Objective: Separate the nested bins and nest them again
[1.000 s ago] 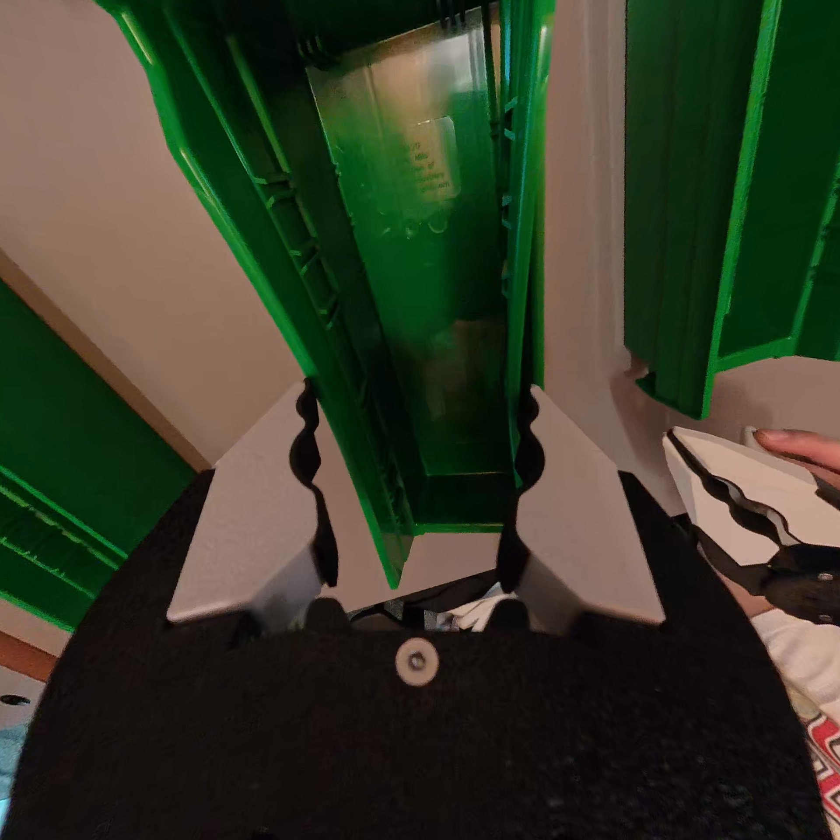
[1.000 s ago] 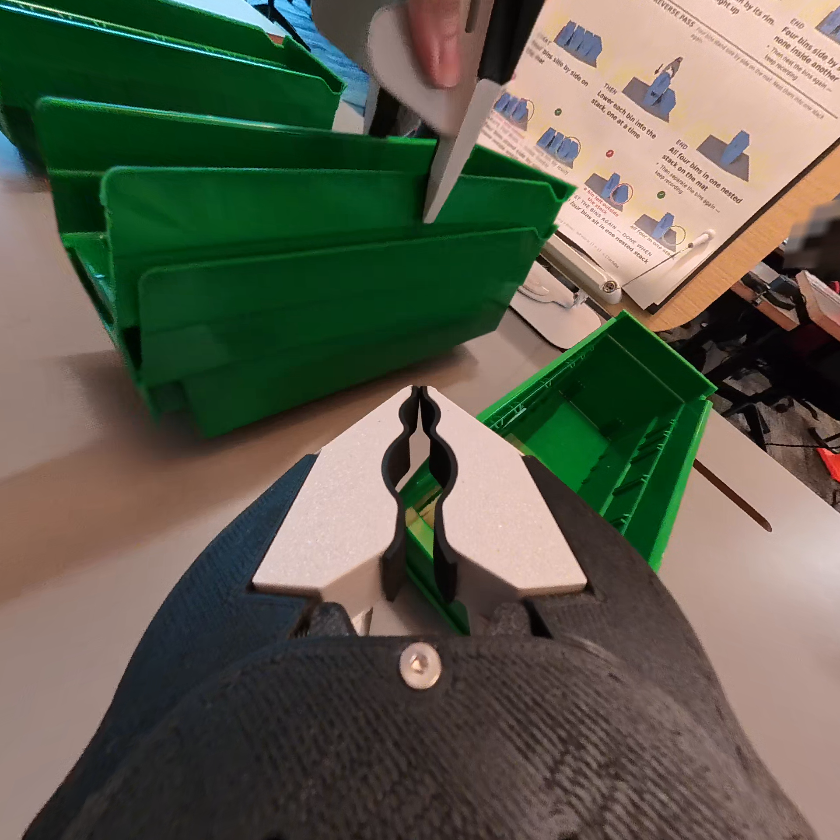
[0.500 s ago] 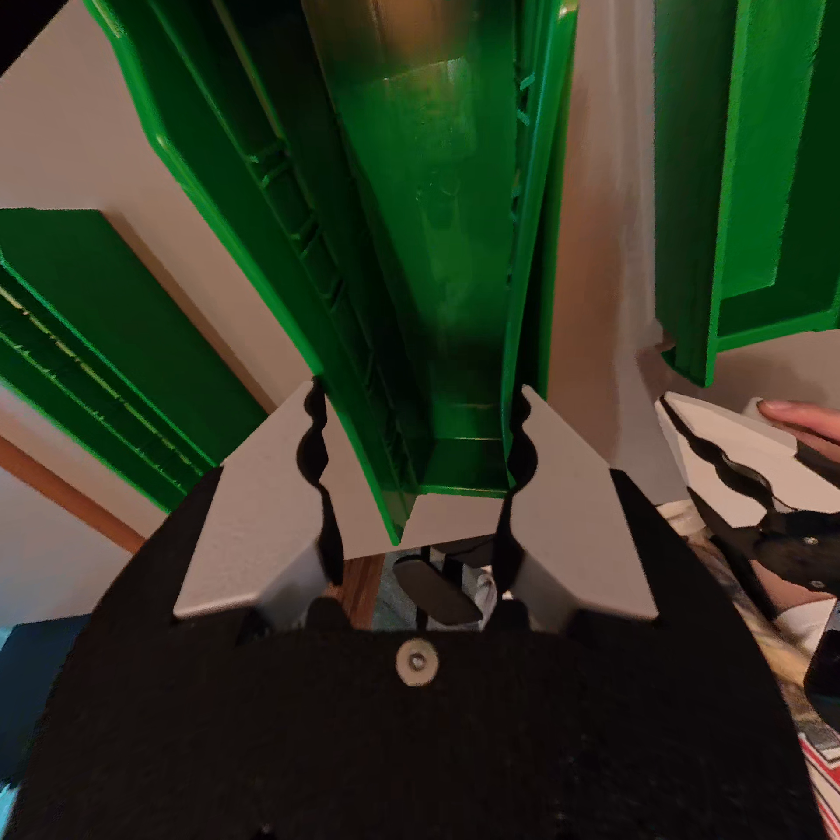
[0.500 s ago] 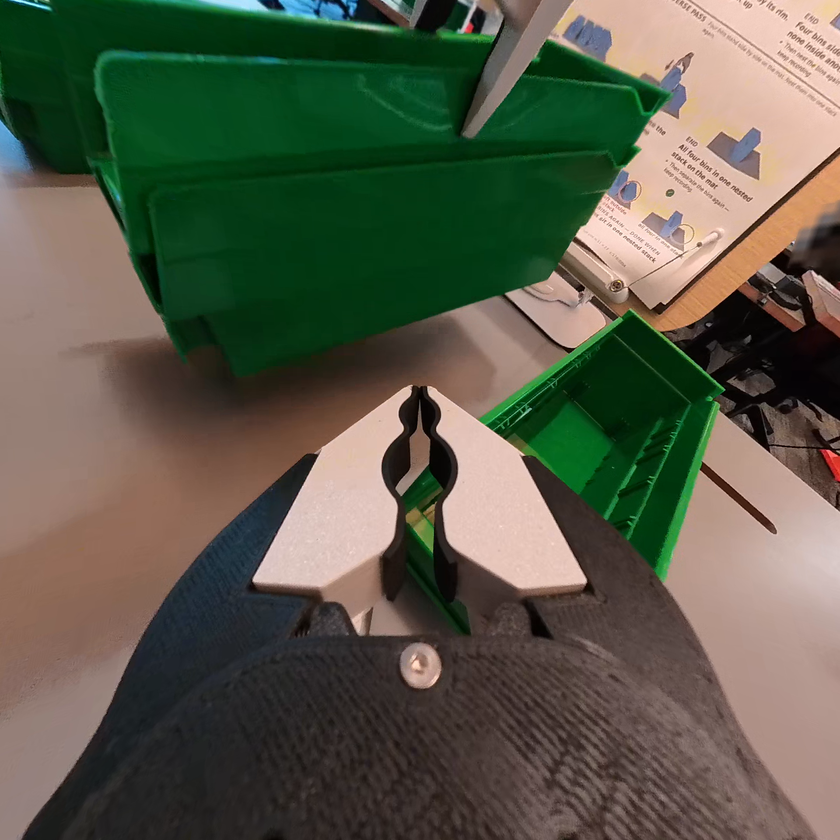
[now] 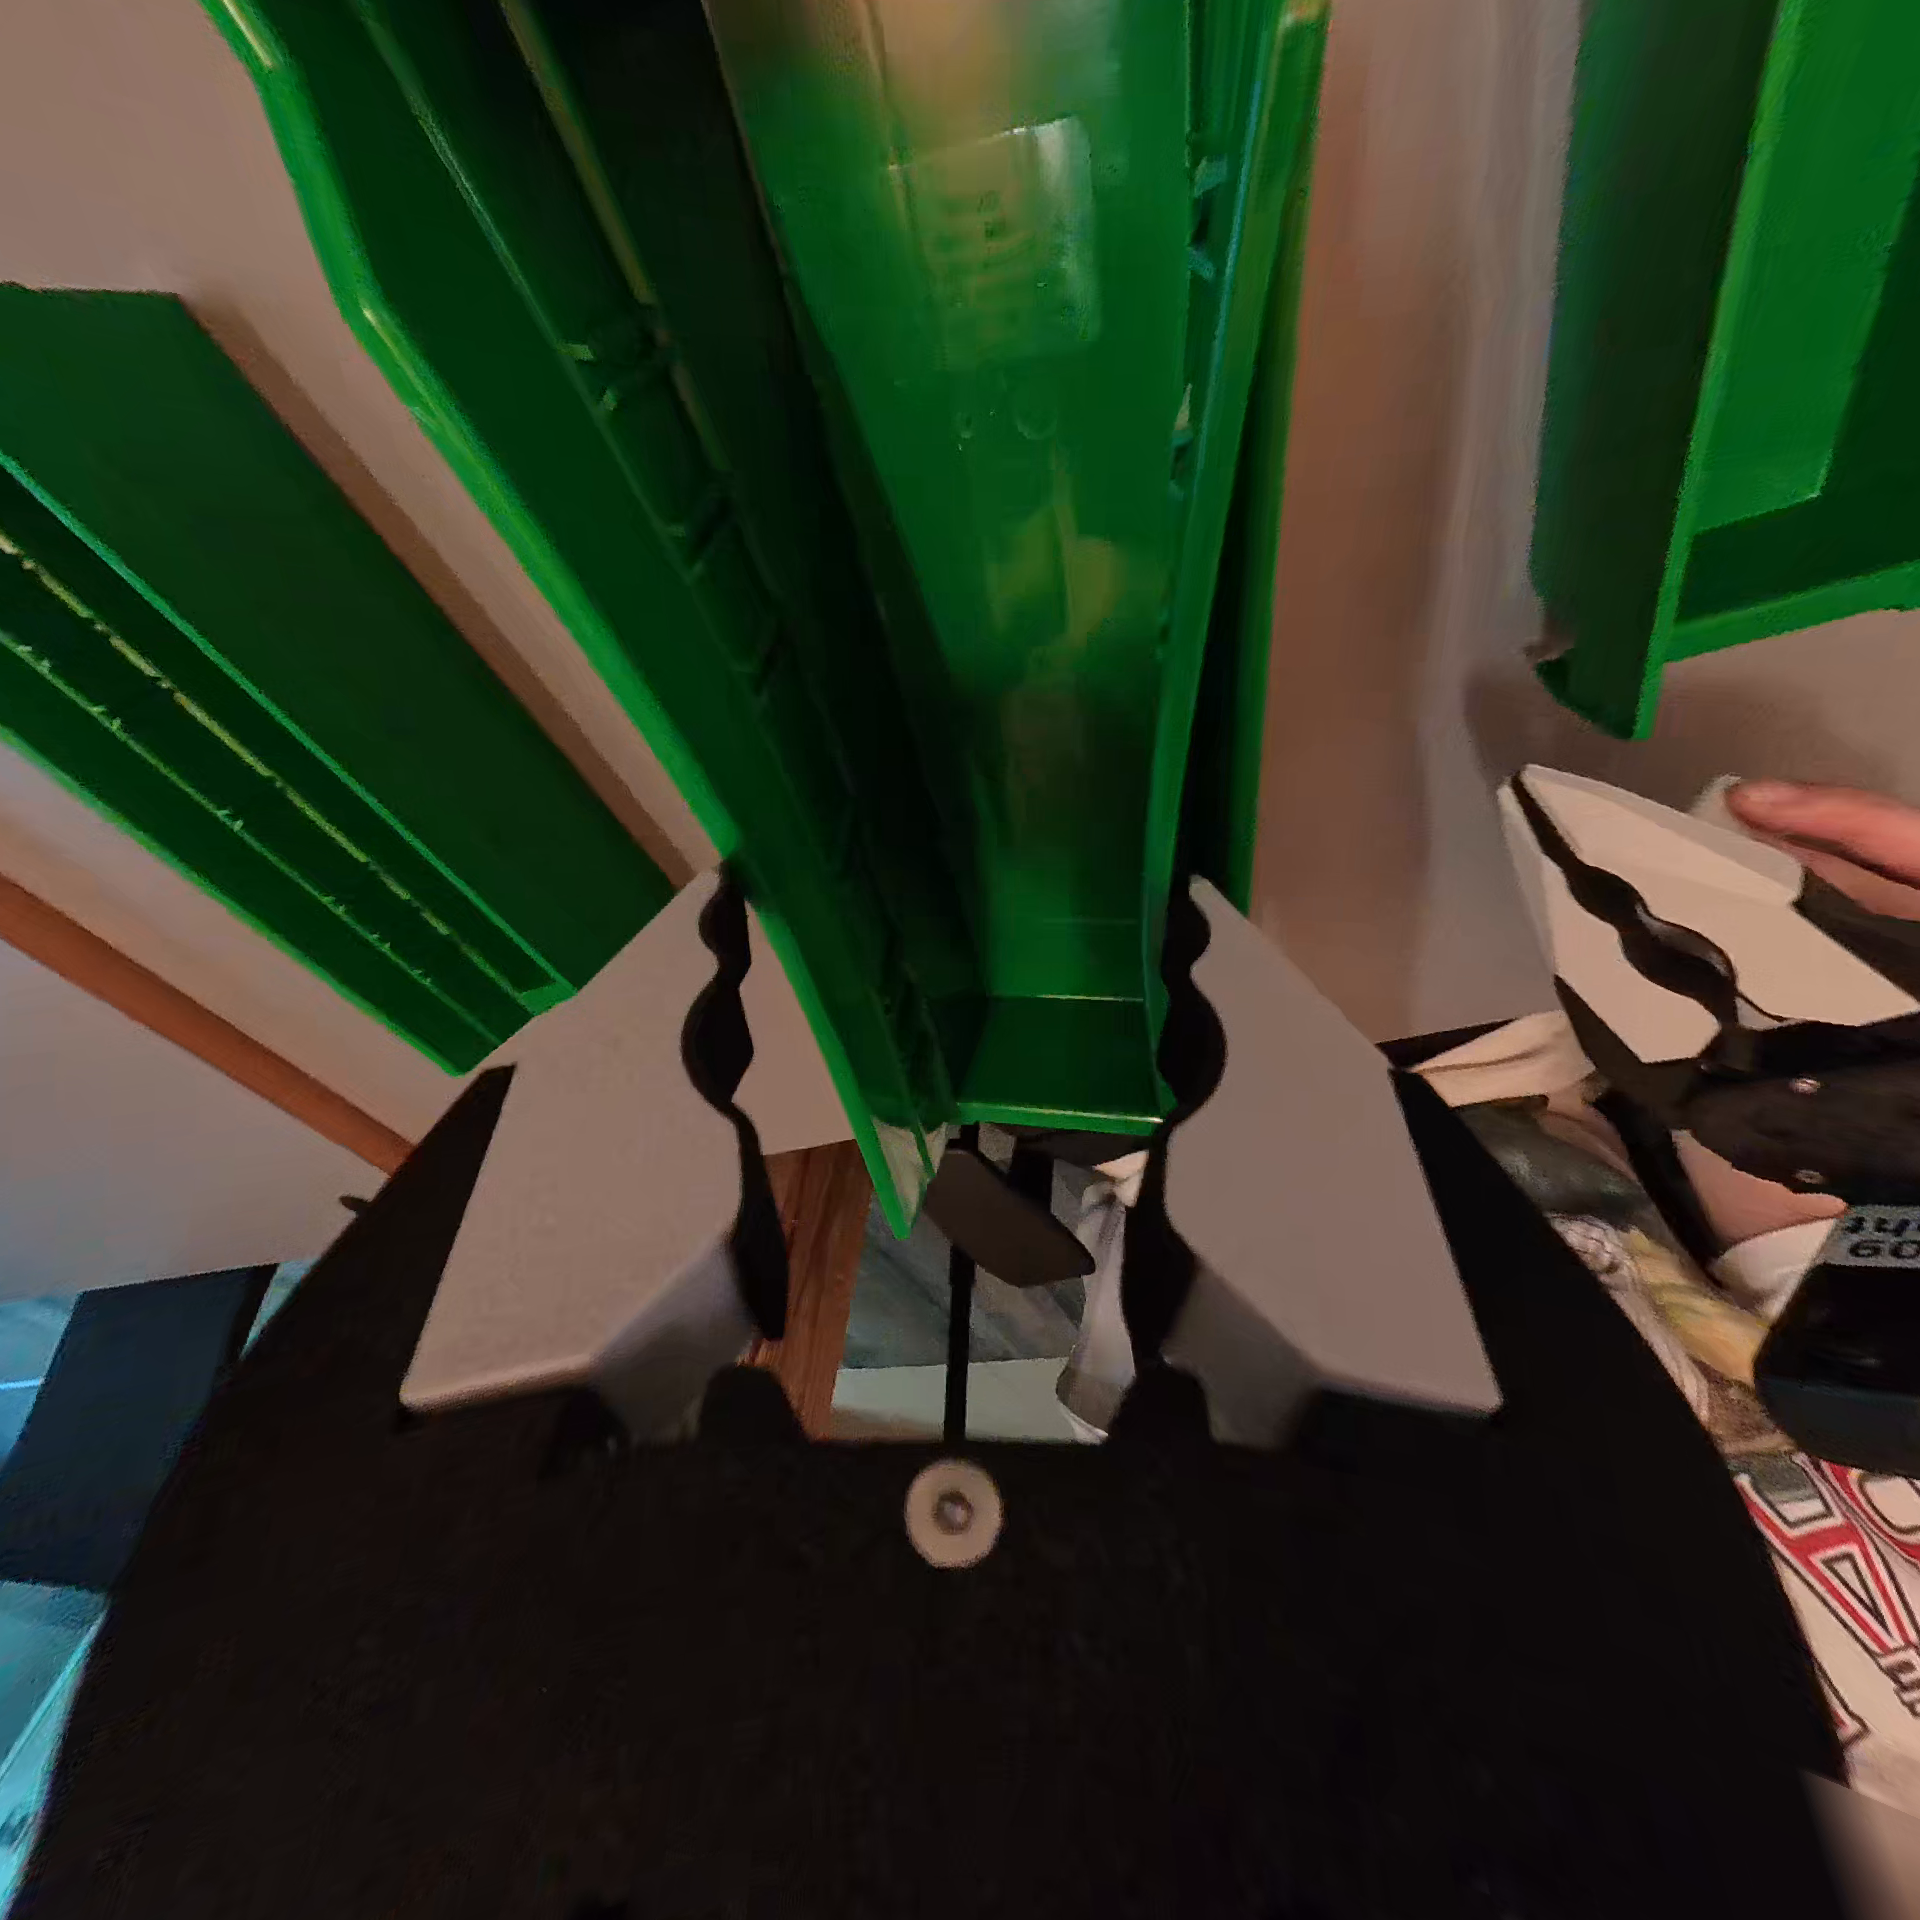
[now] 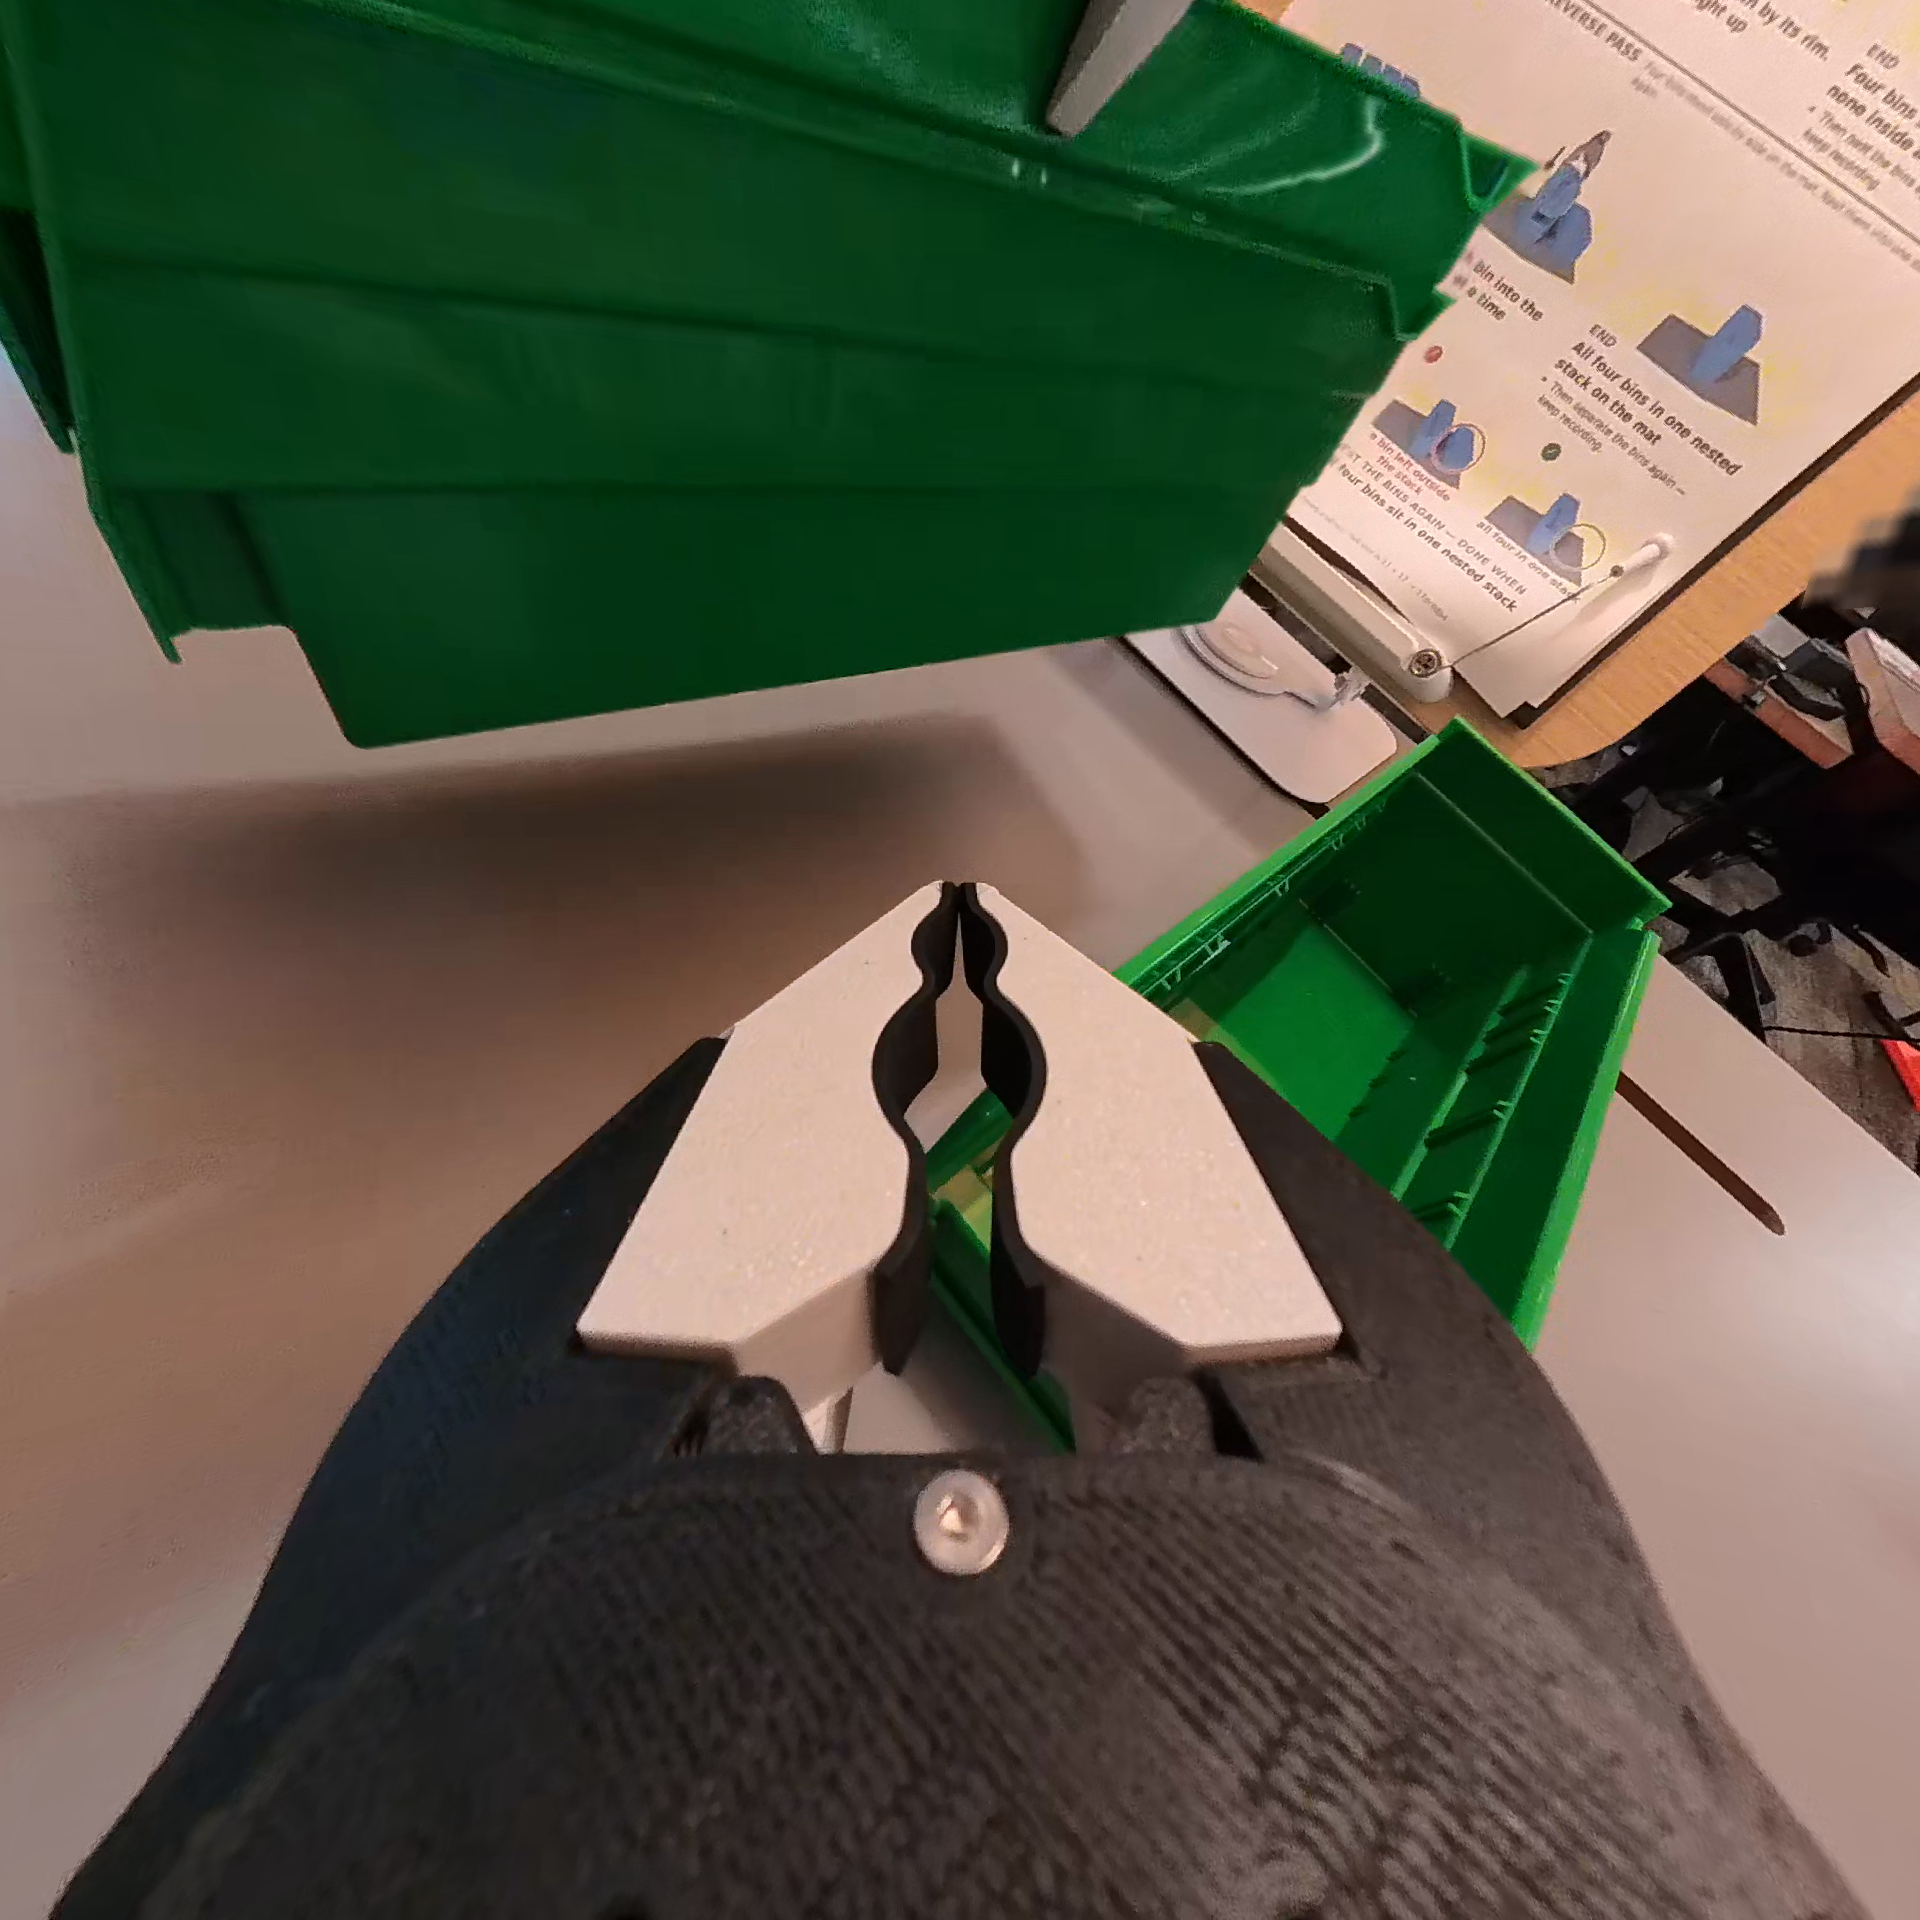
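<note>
Your left gripper (image 5: 956,997), spread wide across a rim, has raised the nested green bins (image 6: 727,416) clear off the table (image 6: 416,935); right gripper (image 6: 958,1049) pinches the single bin (image 6: 1455,1018) beneath, so they're separating.

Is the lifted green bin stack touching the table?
Apart. The right wrist view shows the lifted bin stack hanging clear above the table, with bare tabletop and its shadow visible beneath the lowest edge.
</note>
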Available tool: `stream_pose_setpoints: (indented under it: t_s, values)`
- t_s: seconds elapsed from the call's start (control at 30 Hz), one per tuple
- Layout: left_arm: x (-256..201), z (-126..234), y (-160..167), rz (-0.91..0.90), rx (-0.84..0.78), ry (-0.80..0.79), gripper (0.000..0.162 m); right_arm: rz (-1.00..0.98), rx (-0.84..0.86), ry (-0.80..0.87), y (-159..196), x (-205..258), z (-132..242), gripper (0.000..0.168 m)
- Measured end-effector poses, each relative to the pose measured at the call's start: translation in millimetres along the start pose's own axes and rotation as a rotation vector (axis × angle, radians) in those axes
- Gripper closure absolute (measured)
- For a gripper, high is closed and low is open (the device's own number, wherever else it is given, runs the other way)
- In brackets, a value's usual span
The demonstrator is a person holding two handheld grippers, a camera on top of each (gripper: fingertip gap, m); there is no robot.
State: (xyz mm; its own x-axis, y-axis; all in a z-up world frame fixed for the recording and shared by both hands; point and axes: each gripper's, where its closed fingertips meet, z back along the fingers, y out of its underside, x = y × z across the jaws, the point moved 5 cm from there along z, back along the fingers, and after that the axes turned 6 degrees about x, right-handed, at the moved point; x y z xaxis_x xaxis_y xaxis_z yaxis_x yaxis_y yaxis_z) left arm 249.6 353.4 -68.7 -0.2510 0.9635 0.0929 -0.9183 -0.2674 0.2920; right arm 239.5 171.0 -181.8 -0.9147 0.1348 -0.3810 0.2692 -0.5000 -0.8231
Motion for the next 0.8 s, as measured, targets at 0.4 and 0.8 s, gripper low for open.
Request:
stream_pose_setpoints:
  t_s: [0.4,0.8]
  values:
    - [7,-20,-4,0.008,0.047,-0.031,0.084,0.000,0.005,-0.002,1,-1,0,0.168]
    - [6,-30,-14,0.004,0.059,-0.049,0.085,-0.021,0.008,-0.004,6,-6,-2,0.168]
